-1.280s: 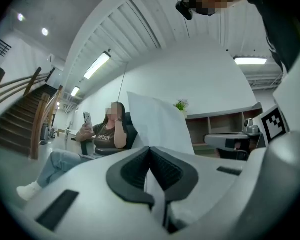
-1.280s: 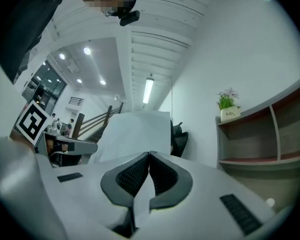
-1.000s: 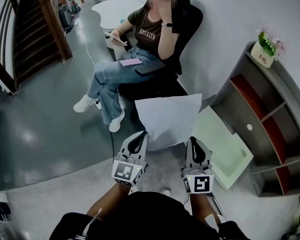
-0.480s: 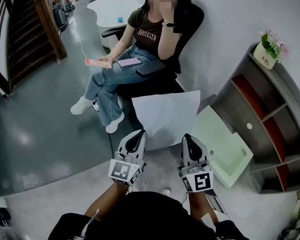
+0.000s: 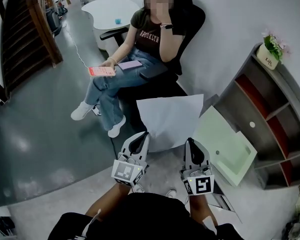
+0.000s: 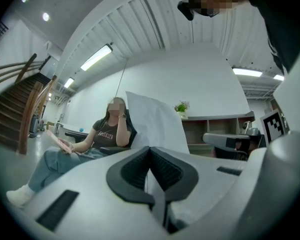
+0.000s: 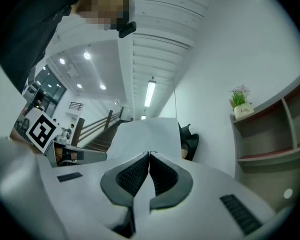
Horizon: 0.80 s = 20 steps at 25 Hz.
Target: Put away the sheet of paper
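Little has changed over the last second: the sheet of paper point(image 5: 169, 119) still hangs mid-frame, and only the seated person point(image 5: 140, 49) has lowered a hand. So the carry is still under way, with nothing put away yet. The gripper views show the left gripper point(image 6: 150, 150) and right gripper point(image 7: 149, 155) each clamped on the sheet's lower edge. Only the head view shows the pale green tray point(image 5: 230, 151) at lower right, probably the destination.

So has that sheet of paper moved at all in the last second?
No, not noticeably. Judged against the pale green tray, the sheet of paper sits where it did, just to the tray's left in the head view.
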Motion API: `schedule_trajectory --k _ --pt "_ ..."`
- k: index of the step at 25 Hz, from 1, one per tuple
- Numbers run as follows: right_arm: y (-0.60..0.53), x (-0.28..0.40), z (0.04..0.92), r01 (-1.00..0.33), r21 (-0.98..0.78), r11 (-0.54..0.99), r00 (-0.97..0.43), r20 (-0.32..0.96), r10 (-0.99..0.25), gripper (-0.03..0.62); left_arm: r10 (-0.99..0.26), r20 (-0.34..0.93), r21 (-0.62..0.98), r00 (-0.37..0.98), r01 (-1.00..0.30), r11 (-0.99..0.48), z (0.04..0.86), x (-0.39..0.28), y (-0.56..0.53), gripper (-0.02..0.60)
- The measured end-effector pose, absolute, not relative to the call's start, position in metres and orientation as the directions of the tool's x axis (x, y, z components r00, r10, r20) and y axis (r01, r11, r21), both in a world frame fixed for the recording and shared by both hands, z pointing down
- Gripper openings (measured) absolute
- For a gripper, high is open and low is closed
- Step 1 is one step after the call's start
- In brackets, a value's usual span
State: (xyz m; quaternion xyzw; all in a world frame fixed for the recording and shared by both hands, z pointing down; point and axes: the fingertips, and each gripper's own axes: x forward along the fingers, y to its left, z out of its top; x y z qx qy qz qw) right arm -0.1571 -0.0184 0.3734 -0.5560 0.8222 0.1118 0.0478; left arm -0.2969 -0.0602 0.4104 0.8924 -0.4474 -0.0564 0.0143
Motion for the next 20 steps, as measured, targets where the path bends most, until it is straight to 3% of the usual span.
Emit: schedule_trajectory --k 13,20 --pt "-0.016 -0.156 0.38 -0.944 0.149 0.296 -0.319 -0.172 -0.932 0.023 -0.77 -0.099 0.076 0.631 -0.766 -0.638 0.41 -0.293 -0.065 0.008" --pt "-0.025 -0.153 0.386 -0.929 0.132 0.344 -0.362 -0.144 -0.921 0.023 -0.753 -0.073 0.068 0.653 -0.75 -0.657 0.412 -0.273 -0.072 0.007"
